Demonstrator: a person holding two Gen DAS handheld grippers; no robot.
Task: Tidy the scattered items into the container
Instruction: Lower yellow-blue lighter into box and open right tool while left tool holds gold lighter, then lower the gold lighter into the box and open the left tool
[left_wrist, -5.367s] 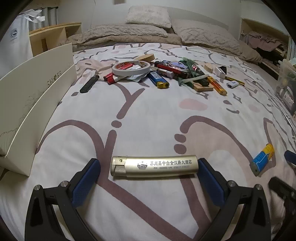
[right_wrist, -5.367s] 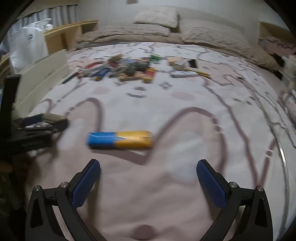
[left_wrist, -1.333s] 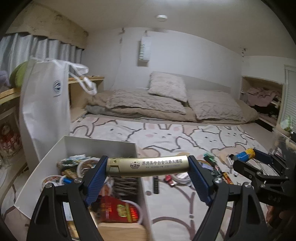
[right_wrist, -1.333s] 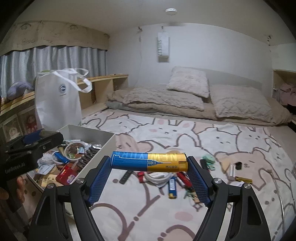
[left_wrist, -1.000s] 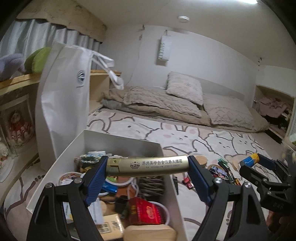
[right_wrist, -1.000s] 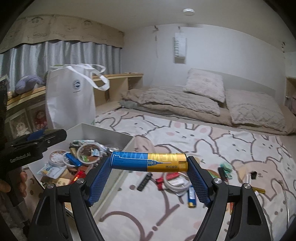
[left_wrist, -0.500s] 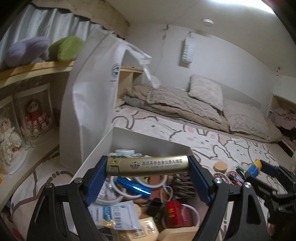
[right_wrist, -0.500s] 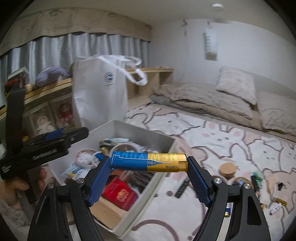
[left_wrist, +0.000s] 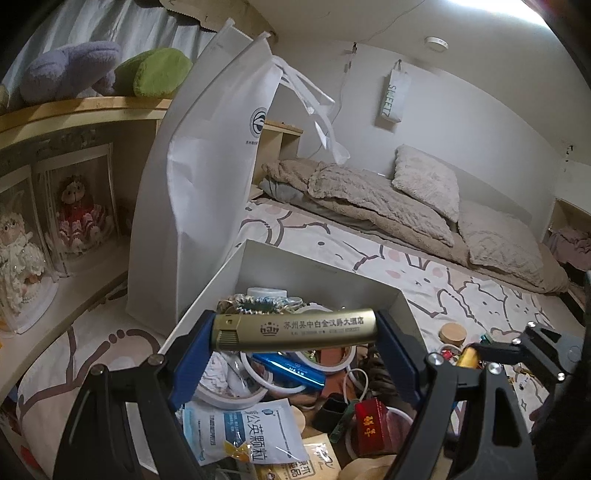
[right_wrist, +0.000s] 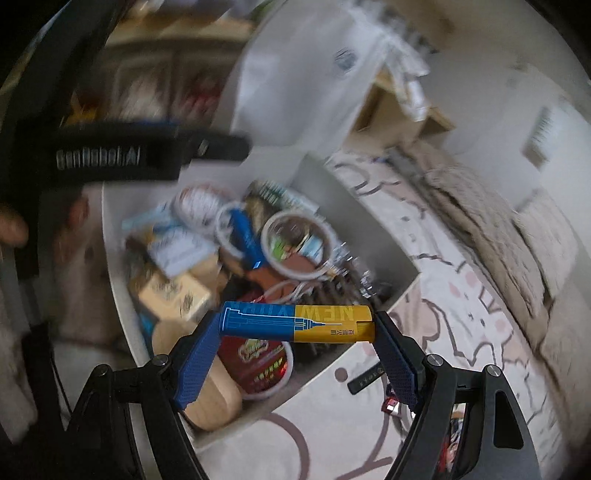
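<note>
My left gripper (left_wrist: 294, 332) is shut on a gold lighter (left_wrist: 295, 328) held crosswise above the white box (left_wrist: 314, 266), which holds tape rolls, packets and a blue lighter (left_wrist: 288, 373). My right gripper (right_wrist: 297, 325) is shut on a blue and yellow lighter (right_wrist: 297, 322), hovering over the near right part of the same box (right_wrist: 354, 218). The right gripper shows at the right edge of the left wrist view (left_wrist: 517, 350), and the left gripper's body (right_wrist: 122, 155) appears blurred above the box in the right wrist view.
A white paper bag (left_wrist: 207, 177) stands behind the box on the left, next to a wooden shelf (left_wrist: 74, 114) with dolls. More small items (left_wrist: 452, 332) lie on the patterned bedsheet right of the box. Pillows (left_wrist: 424, 181) lie at the bed's head.
Both grippers have carried their lighters from the bedsheet to over the box. The right gripper has tilted down over the box's contents and its view is blurred by motion.
</note>
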